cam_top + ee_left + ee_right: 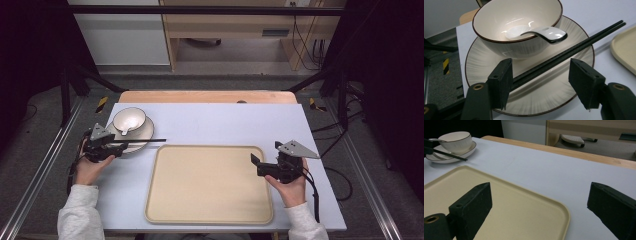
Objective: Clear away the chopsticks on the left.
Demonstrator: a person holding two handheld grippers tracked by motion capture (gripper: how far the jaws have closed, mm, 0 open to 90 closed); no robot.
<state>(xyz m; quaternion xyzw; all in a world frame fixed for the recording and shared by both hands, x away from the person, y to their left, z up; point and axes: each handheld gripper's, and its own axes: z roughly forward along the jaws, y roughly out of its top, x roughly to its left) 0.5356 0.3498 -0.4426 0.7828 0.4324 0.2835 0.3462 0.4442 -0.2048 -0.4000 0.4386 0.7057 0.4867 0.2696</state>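
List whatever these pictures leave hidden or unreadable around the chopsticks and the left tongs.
- Near end of the chopsticks: left gripper view, hidden behind one pad of the left tongs.
- Whether that pad presses them: cannot tell; the other pad stands apart.
- Near rim of the plate: left gripper view, covered by the tongs.
- Spoon: high view, too small for detail.

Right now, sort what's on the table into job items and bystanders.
In the job: black chopsticks between the left gripper jaws; ribbed white plate beneath them.
Lying about: white bowl, white ceramic spoon, beige tray.
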